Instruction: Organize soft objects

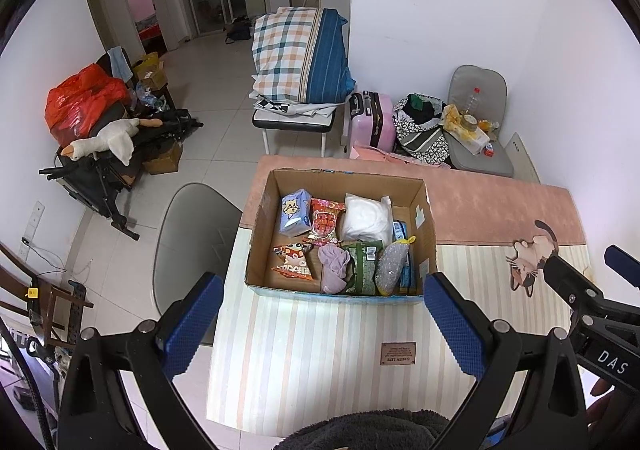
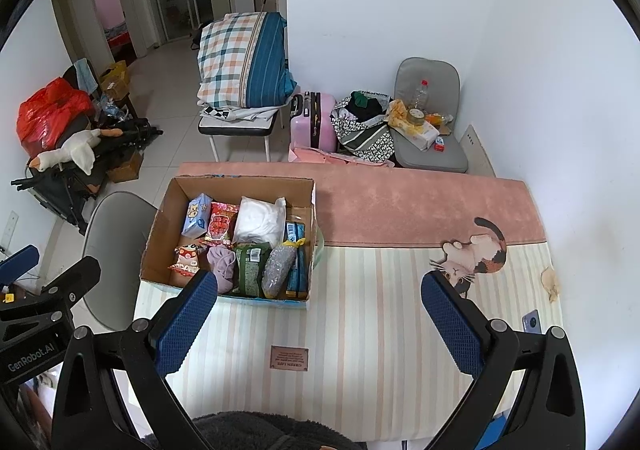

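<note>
Cardboard box (image 1: 426,234) sits open on my desk (image 1: 320,350), toward its left edge, straddling the line where the striped mat meets the pink band. Inside it I see a blue tissue pack (image 1: 295,211) and a red snack bag (image 1: 326,223) at the back, a white plastic-wrapped bundle (image 1: 366,219) beside them, and along the near wall a lilac cloth (image 1: 334,268), a green packet (image 1: 362,266) and a silvery mesh sponge (image 1: 392,264) packed close together. My left gripper (image 1: 324,326) hovers just short of the box's near wall, fingers (image 1: 192,324) spread wide with nothing between them. My right gripper (image 2: 320,324) hangs over bare striped mat to the right of the box, fingers (image 2: 450,324) equally wide and empty. A phone (image 2: 532,321) lies near the desk's right edge, and a grey chair (image 2: 108,246) stands off the left edge.
</note>
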A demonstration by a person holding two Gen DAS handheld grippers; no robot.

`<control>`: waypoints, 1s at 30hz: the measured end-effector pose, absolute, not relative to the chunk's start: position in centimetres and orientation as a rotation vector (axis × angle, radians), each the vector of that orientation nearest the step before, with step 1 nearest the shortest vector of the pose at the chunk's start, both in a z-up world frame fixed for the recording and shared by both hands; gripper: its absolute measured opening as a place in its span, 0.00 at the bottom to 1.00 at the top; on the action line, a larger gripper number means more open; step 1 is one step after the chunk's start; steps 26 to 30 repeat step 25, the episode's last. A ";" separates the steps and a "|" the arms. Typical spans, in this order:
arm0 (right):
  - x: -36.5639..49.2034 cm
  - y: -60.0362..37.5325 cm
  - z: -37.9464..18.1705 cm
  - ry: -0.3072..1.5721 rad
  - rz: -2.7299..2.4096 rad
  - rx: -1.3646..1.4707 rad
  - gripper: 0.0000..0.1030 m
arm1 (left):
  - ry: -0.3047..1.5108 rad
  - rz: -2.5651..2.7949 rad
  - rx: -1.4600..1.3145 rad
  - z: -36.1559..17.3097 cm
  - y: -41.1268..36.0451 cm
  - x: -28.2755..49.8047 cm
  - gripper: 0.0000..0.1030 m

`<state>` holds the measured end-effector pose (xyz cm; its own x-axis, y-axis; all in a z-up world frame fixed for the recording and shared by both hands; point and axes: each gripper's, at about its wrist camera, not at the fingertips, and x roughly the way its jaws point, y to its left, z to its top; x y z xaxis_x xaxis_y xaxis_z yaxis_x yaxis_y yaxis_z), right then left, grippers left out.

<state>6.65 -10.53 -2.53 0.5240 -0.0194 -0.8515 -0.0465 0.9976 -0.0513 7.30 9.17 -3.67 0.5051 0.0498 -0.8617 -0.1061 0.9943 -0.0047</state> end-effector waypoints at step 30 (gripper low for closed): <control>5.6 -10.8 -1.7 1.018 0.049 -0.088 1.00 | 1.037 0.100 -0.057 -3.6 9.5 5.9 0.99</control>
